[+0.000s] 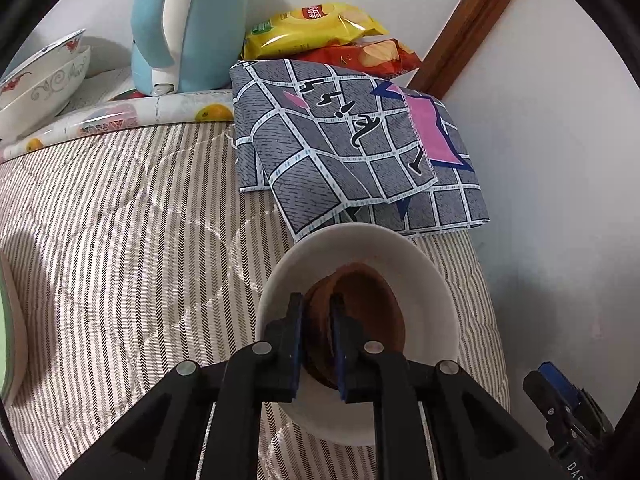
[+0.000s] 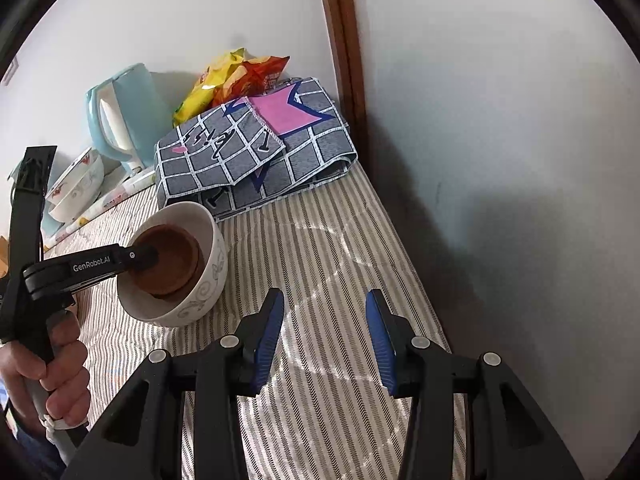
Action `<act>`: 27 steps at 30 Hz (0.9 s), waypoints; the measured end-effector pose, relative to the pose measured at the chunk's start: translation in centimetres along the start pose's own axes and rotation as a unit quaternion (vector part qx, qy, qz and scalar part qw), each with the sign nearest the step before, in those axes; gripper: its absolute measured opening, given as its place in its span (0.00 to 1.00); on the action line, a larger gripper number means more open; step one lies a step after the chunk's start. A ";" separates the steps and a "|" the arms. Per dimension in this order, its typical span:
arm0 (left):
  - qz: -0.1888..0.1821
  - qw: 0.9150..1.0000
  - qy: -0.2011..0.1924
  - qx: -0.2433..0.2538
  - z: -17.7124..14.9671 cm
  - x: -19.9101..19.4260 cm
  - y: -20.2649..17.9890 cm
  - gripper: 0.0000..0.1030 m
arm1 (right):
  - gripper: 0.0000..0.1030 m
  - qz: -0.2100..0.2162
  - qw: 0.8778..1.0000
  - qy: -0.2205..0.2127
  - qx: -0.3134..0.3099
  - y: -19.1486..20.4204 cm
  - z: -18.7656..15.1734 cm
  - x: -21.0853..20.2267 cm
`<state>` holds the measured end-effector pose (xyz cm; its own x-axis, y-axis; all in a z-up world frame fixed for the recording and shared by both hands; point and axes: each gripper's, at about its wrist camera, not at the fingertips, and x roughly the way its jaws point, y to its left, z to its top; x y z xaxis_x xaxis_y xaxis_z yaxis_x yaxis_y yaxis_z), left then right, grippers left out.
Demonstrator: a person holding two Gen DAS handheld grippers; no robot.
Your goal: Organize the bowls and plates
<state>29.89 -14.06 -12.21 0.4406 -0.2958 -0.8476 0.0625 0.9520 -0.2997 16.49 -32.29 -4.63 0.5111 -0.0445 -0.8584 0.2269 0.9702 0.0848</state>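
Observation:
A white bowl point(image 1: 400, 248) with a grey scroll pattern point(image 2: 208, 272) stands on the striped quilted cloth, just in front of a folded checked cloth. Inside it sit small brown bowls point(image 1: 372, 300), nested one in another point(image 2: 172, 256). My left gripper point(image 1: 317, 300) reaches down into the white bowl point(image 2: 146, 257), its narrow jaws shut on the near wall of the brown bowl. My right gripper point(image 2: 324, 300) hangs open over bare striped cloth to the right of the white bowl, with nothing between its blue pads; its tip shows at the lower right point(image 1: 560, 396) of the left wrist view.
Two patterned white bowls point(image 1: 44, 80) are stacked at the far left beside a pale blue kettle point(image 1: 188, 28). Snack bags point(image 1: 320, 28) lie behind the checked cloth point(image 1: 352, 148). A wall and wooden frame point(image 2: 340, 40) bound the right side. A green plate edge point(image 1: 8, 340) shows at left.

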 end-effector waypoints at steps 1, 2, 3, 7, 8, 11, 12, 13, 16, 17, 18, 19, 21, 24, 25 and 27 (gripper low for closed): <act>-0.002 1.000 0.002 0.000 0.0 0.0 0.1 0.14 | 0.41 0.001 1.000 0.001 0.000 0.1 0.0 0.0; -0.009 1.000 0.004 0.001 0.0 0.0 0.1 0.15 | 0.41 0.001 1.000 0.002 0.000 0.2 -0.1 0.0; -0.011 1.000 0.006 0.001 0.0 -0.1 0.1 0.15 | 0.41 0.002 1.000 0.002 -0.001 0.3 -0.1 0.0; -0.016 1.000 0.006 0.008 -0.2 -1.0 -0.2 0.21 | 0.41 0.008 1.000 0.002 -0.009 1.1 0.0 0.0; -0.014 1.000 0.002 0.013 -0.2 -1.4 -0.4 0.21 | 0.41 0.010 1.000 0.001 -0.011 1.2 0.1 0.1; -0.016 1.000 -0.010 0.022 -0.2 -2.7 -0.8 0.23 | 0.42 0.026 1.000 0.008 -0.013 2.0 0.6 0.7; -0.014 0.999 -0.013 0.027 -0.2 -3.1 -0.9 0.23 | 0.42 0.032 0.999 0.008 -0.013 2.3 0.7 0.9; -0.006 0.999 -0.018 0.031 -0.1 -3.5 -0.8 0.23 | 0.42 0.039 0.999 0.008 -0.013 2.5 0.9 1.1; 0.016 0.999 -0.026 0.032 0.0 -4.3 -0.1 0.23 | 0.42 0.053 0.998 0.008 -0.019 3.7 1.6 1.5; 0.019 0.999 -0.025 0.030 0.1 -4.3 0.2 0.23 | 0.41 0.055 0.998 0.007 -0.022 4.1 1.8 1.6; 0.022 0.999 -0.022 0.026 0.1 -4.2 0.6 0.23 | 0.41 0.056 0.998 0.007 -0.026 4.5 2.0 1.7; 0.026 0.999 -0.016 0.022 0.1 -4.0 1.1 0.23 | 0.41 0.057 0.998 0.009 -0.030 5.0 2.1 1.9; 0.029 0.999 -0.010 0.017 0.0 -3.6 1.7 0.23 | 0.41 0.062 0.997 0.012 -0.037 5.9 2.5 2.5; 0.022 1.000 0.001 0.011 0.0 -3.0 2.4 0.23 | 0.41 0.065 0.997 0.022 -0.040 6.7 2.9 3.6; 0.020 1.000 0.005 0.010 -0.1 -2.8 2.5 0.23 | 0.40 0.065 0.997 0.024 -0.040 6.8 3.0 3.9; 0.023 1.000 0.010 0.011 -0.1 -2.3 2.5 0.23 | 0.37 0.064 0.997 0.029 -0.038 7.2 3.2 4.7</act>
<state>28.94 -11.02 -11.04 0.4257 -0.2536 -0.8686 0.0625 0.9659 -0.2514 23.21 -26.31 -6.39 0.4820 0.0918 -0.8714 0.0991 0.9824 0.1583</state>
